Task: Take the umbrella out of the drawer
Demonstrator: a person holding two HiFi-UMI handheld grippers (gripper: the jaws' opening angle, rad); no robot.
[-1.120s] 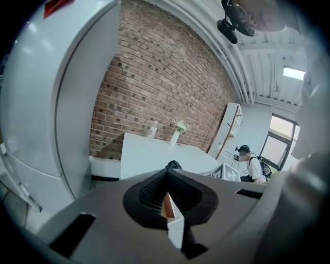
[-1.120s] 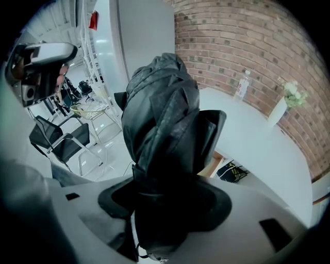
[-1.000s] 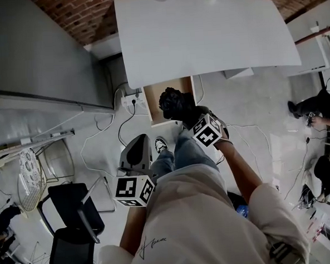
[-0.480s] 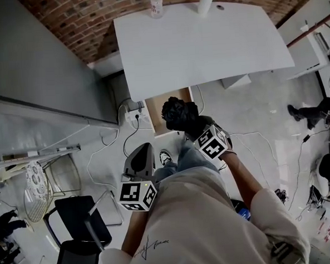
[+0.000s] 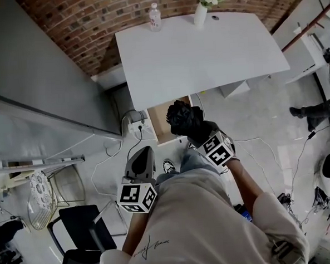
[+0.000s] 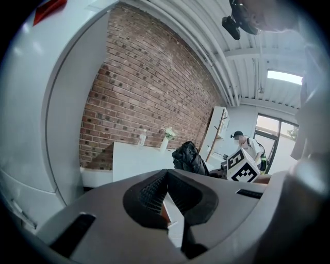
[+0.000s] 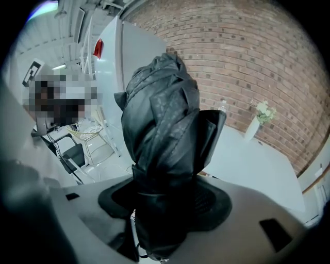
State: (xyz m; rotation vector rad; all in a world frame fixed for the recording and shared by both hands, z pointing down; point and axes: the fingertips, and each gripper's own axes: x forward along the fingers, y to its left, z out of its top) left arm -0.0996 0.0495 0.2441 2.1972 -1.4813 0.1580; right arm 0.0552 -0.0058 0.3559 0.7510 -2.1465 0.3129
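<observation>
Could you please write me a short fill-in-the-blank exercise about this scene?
1. The right gripper is shut on a black, folded ____.
2. Under the white table, the drawer stands ____.
3. On the table, near the brick wall, a white vase stands beside a clear ____.
Missing words: umbrella; open; bottle.
</observation>
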